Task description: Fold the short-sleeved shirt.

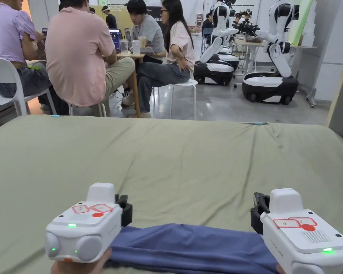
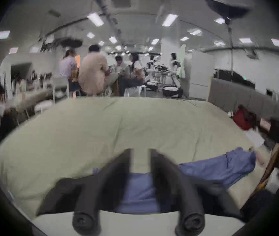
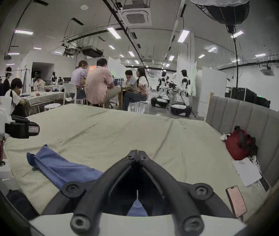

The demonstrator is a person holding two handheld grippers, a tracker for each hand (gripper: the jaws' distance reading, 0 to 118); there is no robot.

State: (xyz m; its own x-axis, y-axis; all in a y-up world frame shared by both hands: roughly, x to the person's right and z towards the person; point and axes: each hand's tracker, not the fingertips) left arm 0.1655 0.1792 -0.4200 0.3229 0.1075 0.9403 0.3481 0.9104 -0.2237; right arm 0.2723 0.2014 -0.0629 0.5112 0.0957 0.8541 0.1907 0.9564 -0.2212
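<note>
With the left gripper (image 2: 140,161) jaws parted and empty above the blue shirt (image 1: 192,246), bunched lengthwise along the bed's (image 1: 167,160) near edge, and the right gripper (image 3: 137,154) closed empty, seize each end and spread it flat.

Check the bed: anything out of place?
Yes. A pink-cased phone, loose white papers and a dark red bag lie along the green sheet's right edge, near the crumpled blue short-sleeved shirt.
</note>
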